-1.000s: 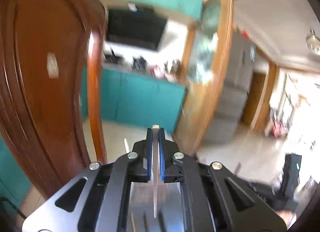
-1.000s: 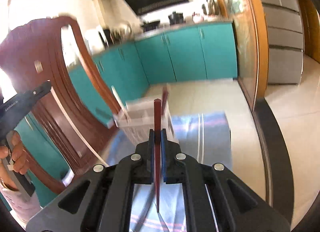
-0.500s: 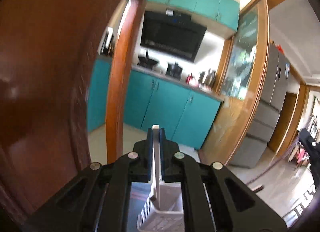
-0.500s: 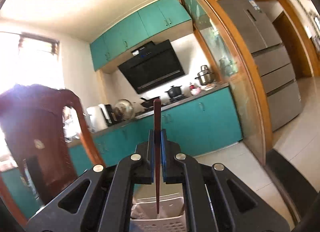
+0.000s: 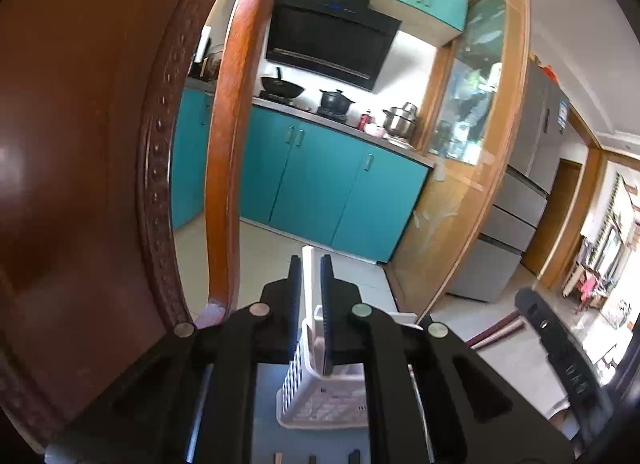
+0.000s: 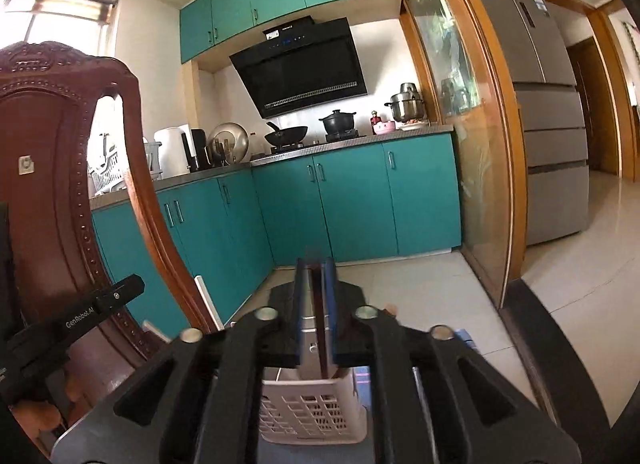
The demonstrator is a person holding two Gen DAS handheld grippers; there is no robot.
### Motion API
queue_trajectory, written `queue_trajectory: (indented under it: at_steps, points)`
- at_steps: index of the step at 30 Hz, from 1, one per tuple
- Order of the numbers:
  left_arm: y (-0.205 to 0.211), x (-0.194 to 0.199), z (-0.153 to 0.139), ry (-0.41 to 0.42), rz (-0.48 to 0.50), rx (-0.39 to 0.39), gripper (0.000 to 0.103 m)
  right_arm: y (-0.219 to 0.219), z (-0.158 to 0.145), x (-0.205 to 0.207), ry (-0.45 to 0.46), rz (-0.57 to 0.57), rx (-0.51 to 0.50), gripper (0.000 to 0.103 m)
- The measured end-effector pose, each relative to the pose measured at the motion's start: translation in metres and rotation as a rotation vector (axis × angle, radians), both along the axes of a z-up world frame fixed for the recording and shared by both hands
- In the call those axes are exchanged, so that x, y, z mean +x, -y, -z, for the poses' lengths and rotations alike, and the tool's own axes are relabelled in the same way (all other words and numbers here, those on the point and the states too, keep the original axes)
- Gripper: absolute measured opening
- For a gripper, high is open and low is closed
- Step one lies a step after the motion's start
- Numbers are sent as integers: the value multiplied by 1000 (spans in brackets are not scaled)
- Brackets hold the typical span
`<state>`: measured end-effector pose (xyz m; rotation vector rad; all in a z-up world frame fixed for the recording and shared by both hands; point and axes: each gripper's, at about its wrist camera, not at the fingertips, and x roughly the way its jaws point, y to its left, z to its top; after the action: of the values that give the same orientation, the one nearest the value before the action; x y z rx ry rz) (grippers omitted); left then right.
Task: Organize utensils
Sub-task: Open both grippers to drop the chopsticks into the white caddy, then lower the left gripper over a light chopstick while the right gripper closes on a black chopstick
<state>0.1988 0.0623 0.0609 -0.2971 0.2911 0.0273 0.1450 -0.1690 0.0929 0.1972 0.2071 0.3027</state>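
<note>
A white perforated utensil basket (image 5: 320,396) stands on a blue cloth right below both grippers; it also shows in the right wrist view (image 6: 312,412). My left gripper (image 5: 311,264) stands slightly open over the basket, with a white utensil handle (image 5: 308,284) loose between its fingers, resting against the left one. My right gripper (image 6: 316,264) has its fingers slightly parted, with a dark red utensil handle (image 6: 318,304) between them, reaching down into the basket. The utensils' lower ends are hidden.
A carved wooden chair back (image 5: 100,163) rises close on the left and shows in the right wrist view (image 6: 60,183) too. Teal kitchen cabinets (image 6: 352,203), a wood-framed glass partition (image 6: 480,163) and a grey fridge (image 6: 552,123) lie beyond. The other gripper's body (image 5: 560,364) is at the right.
Both grippers' fingers have parted a little around their utensils, which now stand lower in the basket. Both views have tilted so the basket sits larger below the fingers.
</note>
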Motion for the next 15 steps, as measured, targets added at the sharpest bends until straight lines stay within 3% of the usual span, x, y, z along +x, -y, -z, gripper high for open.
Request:
queue_trajectory:
  at_steps: [5, 7, 10, 12, 13, 15]
  points:
    - [3, -54, -3, 98, -25, 72, 11, 15, -6, -63, 62, -134, 15, 23]
    - [3, -67, 10, 93, -41, 96, 11, 9, 14, -64, -20, -212, -12, 23]
    - [5, -61, 45, -35, -32, 132, 11, -18, 79, -22, -357, -254, -155, 23]
    - [5, -40, 76, -196, 14, 123, 11, -27, 133, 15, -640, -219, -205, 23]
    - [6, -27, 90, -285, 42, 107, 11, -27, 155, 26, -740, -205, -199, 23]
    - [8, -13, 105, -379, 75, 96, 15, -31, 176, 32, -826, -214, -226, 23]
